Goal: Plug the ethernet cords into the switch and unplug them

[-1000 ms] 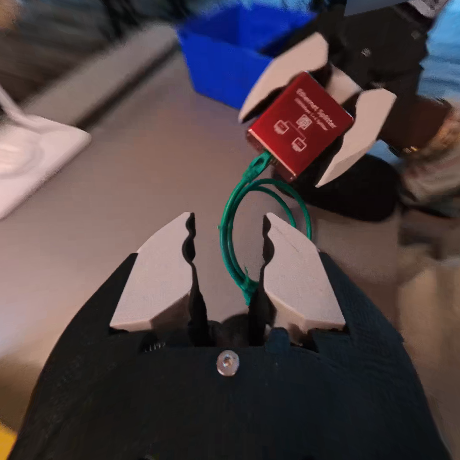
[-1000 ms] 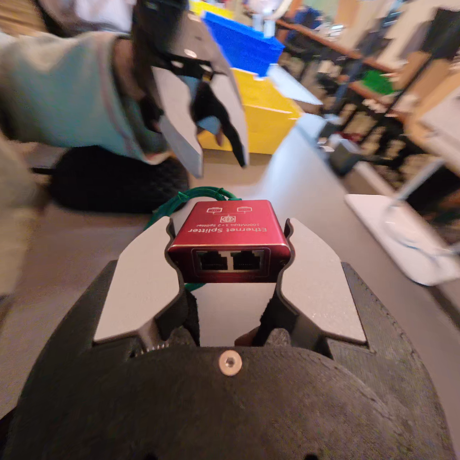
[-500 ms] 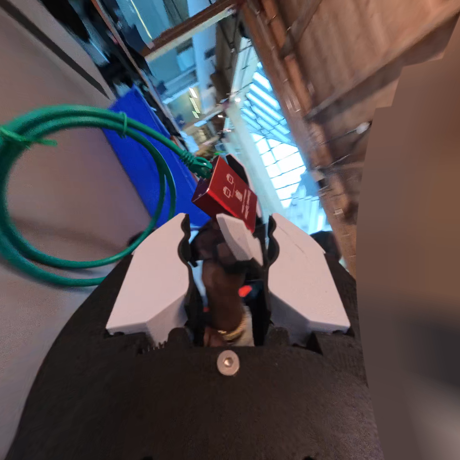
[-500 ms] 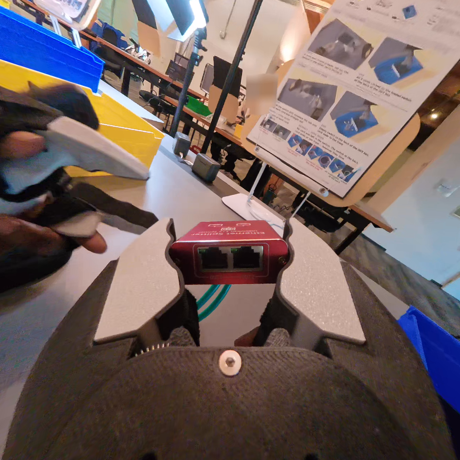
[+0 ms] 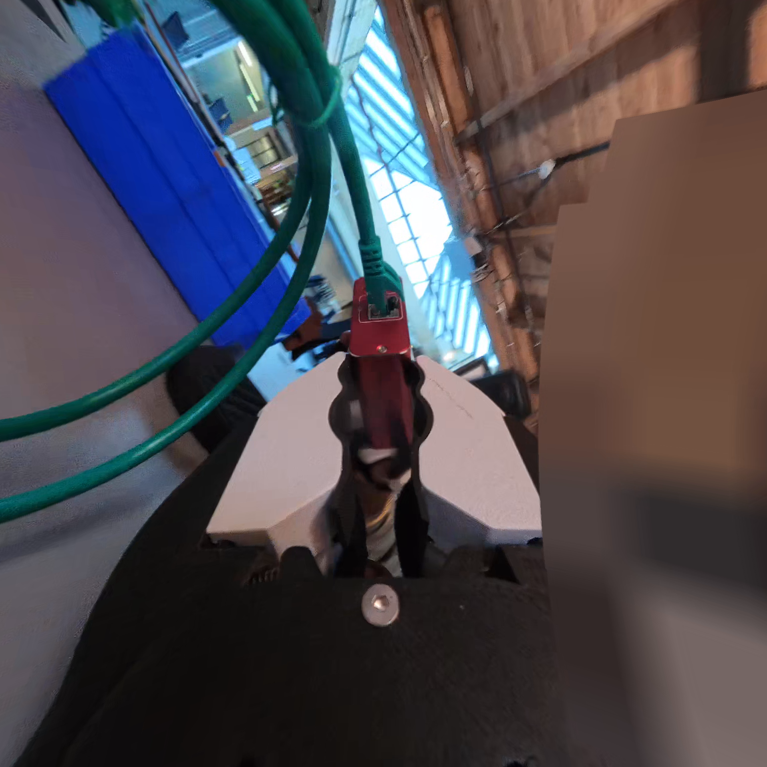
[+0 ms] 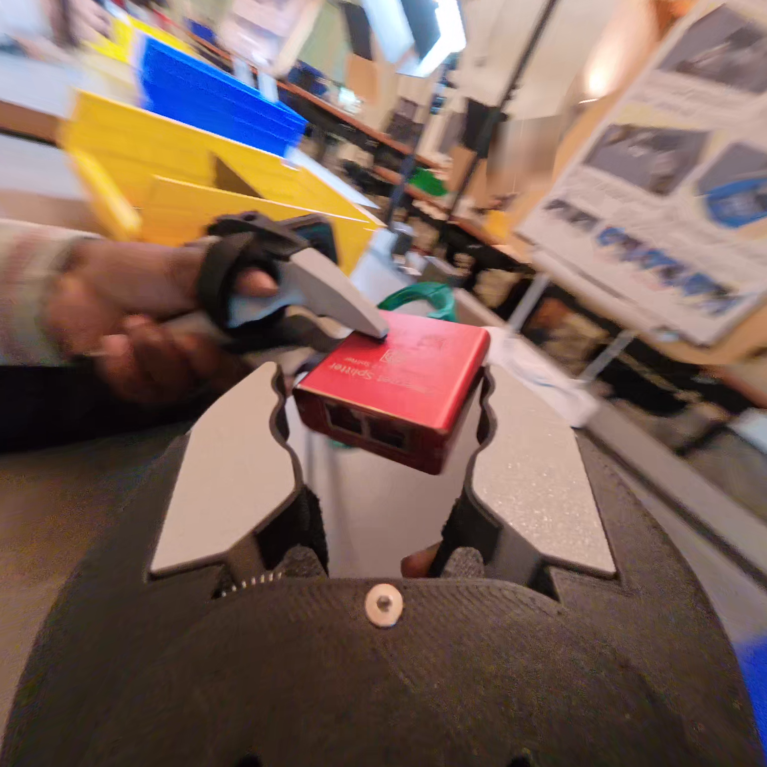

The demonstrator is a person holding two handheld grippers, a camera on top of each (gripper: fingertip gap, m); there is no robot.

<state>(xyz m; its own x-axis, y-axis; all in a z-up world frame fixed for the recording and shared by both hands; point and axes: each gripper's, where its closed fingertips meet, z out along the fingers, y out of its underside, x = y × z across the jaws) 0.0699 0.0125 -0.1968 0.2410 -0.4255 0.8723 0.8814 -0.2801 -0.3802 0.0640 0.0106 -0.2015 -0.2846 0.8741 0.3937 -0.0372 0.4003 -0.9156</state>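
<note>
The red switch hangs tilted above the table between my two grippers. My left gripper is shut on its flat top and bottom faces; it also shows in the right wrist view, coming in from the left. The green ethernet cord is plugged into the single port at the switch's far end and loops up and to the left. It shows behind the switch in the right wrist view. My right gripper is open around the switch's sides, with a small gap on the left. The two ports facing it are empty.
A yellow bin and a blue bin stand at the back left of the grey table. A poster board on a stand is at the right. Another blue bin shows in the left wrist view. A person's hand holds the left gripper.
My left gripper has come onto the switch and shut on it. My right gripper's jaws have spread and the switch has turned between them. The cord has swung upward.
</note>
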